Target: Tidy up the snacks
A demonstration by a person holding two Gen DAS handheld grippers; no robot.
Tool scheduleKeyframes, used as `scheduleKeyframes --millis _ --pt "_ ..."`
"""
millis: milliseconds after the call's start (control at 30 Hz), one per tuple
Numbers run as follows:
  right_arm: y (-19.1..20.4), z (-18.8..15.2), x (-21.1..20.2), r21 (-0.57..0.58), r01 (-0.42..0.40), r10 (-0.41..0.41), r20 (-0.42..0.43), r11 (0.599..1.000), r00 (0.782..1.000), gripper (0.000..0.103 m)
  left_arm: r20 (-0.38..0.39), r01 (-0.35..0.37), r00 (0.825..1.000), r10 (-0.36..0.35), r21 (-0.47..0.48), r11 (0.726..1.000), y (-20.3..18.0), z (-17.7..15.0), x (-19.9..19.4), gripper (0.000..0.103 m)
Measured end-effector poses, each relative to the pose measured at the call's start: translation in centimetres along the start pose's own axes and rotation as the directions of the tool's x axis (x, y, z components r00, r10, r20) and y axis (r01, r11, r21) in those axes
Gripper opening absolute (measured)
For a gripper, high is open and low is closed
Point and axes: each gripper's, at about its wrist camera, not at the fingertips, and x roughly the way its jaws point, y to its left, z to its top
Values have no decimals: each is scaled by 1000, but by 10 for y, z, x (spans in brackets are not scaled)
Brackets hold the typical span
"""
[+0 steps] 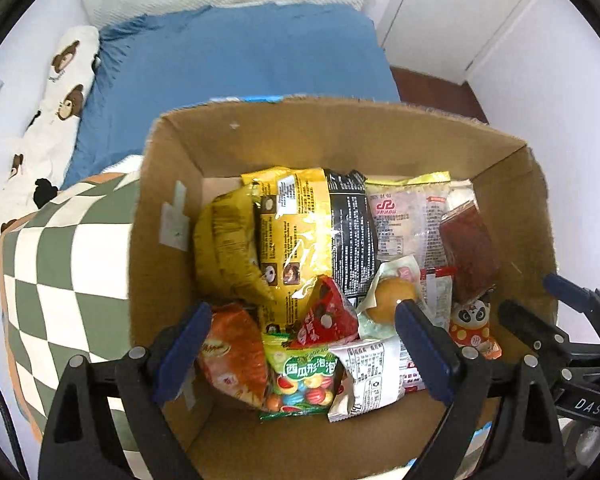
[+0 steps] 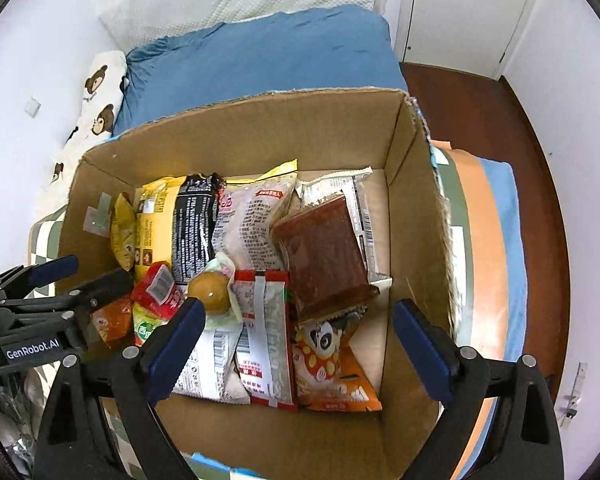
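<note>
A cardboard box [image 1: 340,128] [image 2: 260,128] on the bed holds several snack packs: a yellow and black bag [image 1: 300,224] [image 2: 168,216], a dark red pack [image 1: 468,252] [image 2: 324,252], a round bun in clear wrap [image 1: 392,296] [image 2: 210,292], a green candy bag [image 1: 300,380], a panda pack [image 1: 474,328] [image 2: 328,352]. My left gripper [image 1: 304,360] hangs open and empty over the box's left part. My right gripper [image 2: 296,356] hangs open and empty over its right part. Each gripper shows at the other view's edge.
The box rests on a green and white checked cushion [image 1: 68,272]. A blue blanket [image 1: 240,56], a bear-print pillow [image 1: 60,92] and a white quilt lie behind. Dark wood floor [image 2: 480,112] and white doors lie to the right.
</note>
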Motion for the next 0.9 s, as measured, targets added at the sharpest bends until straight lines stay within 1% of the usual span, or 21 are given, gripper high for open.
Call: scheduleKeyframes --millis 133,267,467,667,767,900 --pt "2 -14 -20 -2 5 -5 55 1000 998 97 83 -27 996 27 -4 1000 0 -15 -22 94" --pt "7 -35 -46 -12 25 -23 131 1000 991 97 147 -29 989 29 0 1000 -3 -36 -44 94" --pt "14 -71 -86 -25 26 -20 227 999 974 98 253 -21 967 21 -5 1000 -12 -75 -90 94" --pt "20 -120 -136 -39 18 -5 317 999 948 98 343 -15 939 18 -9 1000 -19 -125 -135 94" --pt "23 -150 -167 -53 33 -11 371 998 928 98 391 -31 920 33 -11 999 -20 -151 -158 94" --pt "24 -185 -201 -57 31 -5 417 998 909 98 447 -70 892 62 2 998 -28 -185 -187 94"
